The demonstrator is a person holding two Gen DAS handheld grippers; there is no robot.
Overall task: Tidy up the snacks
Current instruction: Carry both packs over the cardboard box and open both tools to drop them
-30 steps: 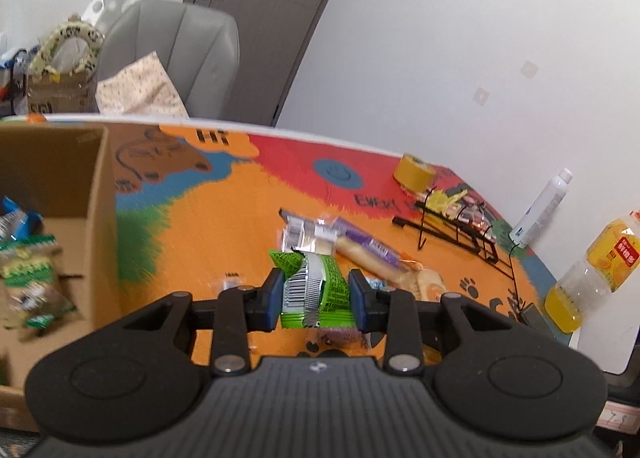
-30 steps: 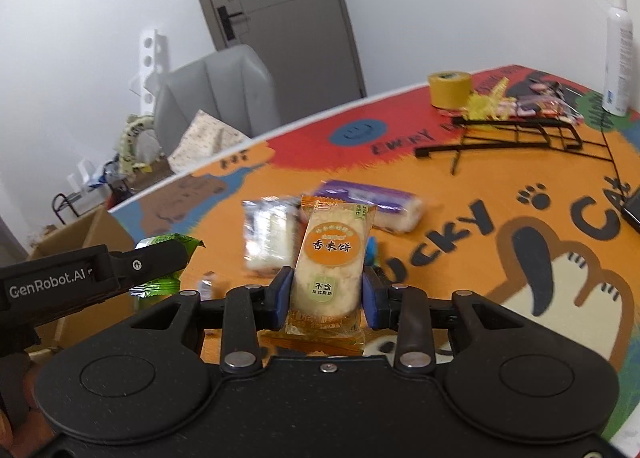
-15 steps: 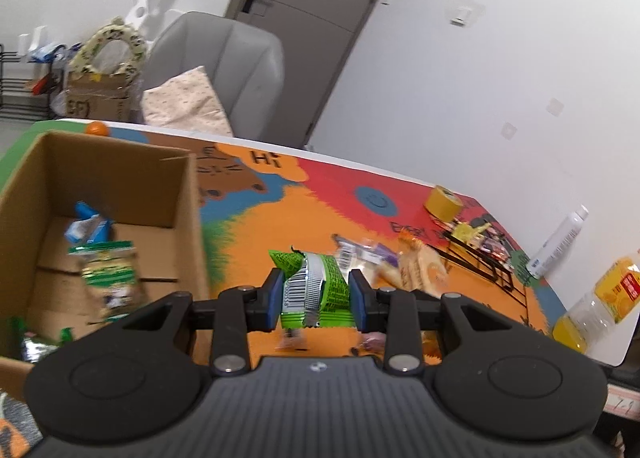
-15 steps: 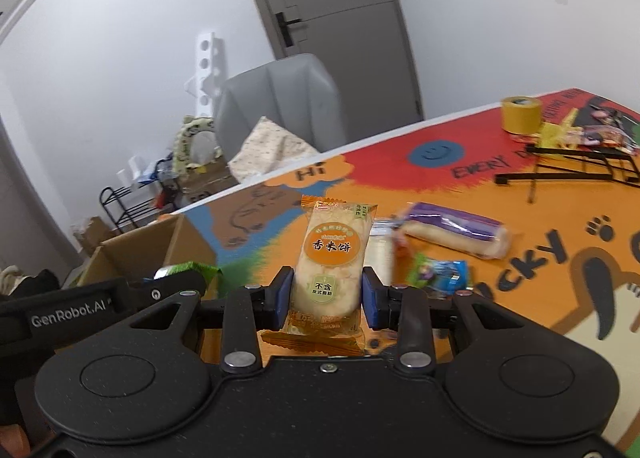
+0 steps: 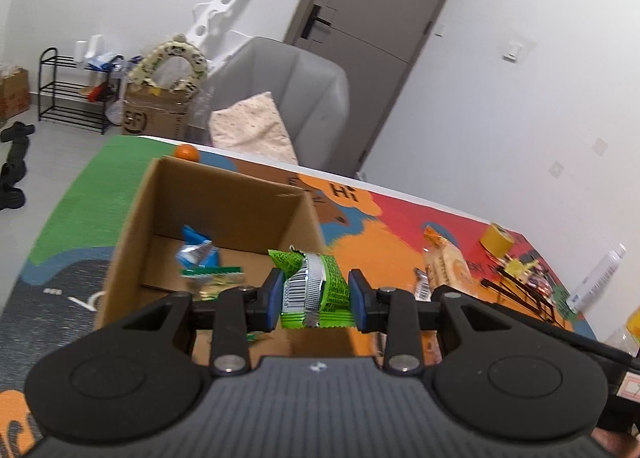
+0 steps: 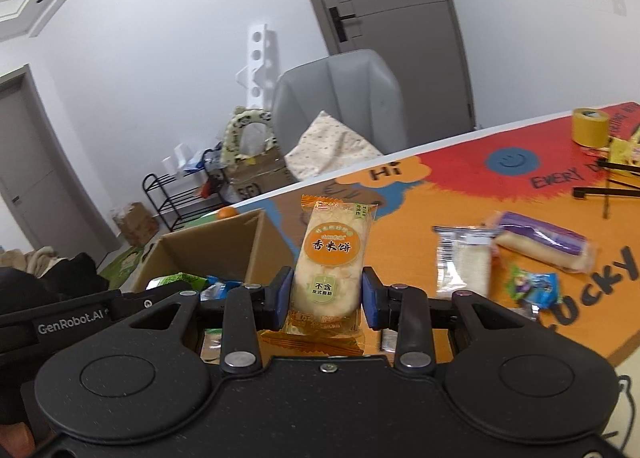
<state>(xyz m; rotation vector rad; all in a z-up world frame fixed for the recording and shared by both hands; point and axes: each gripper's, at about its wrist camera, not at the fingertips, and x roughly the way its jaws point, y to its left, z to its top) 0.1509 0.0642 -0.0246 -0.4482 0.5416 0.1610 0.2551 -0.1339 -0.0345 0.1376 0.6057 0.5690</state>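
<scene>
The green packet (image 5: 316, 290) was pinched by the left gripper (image 5: 316, 300) just over the box (image 5: 224, 194); the rice cracker (image 6: 328, 262), pinched upright by the right gripper (image 6: 326, 294), was seen farther off

box floor (image 5: 240, 258) partly behind gripper (image 5: 316, 294)

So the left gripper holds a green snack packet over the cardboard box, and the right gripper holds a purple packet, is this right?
Not quite. The right gripper holds an orange rice cracker packet, as the right wrist view shows; the purple packet lies on the table. The rest stands: the left gripper holds the green snack packet at the cardboard box.
</scene>
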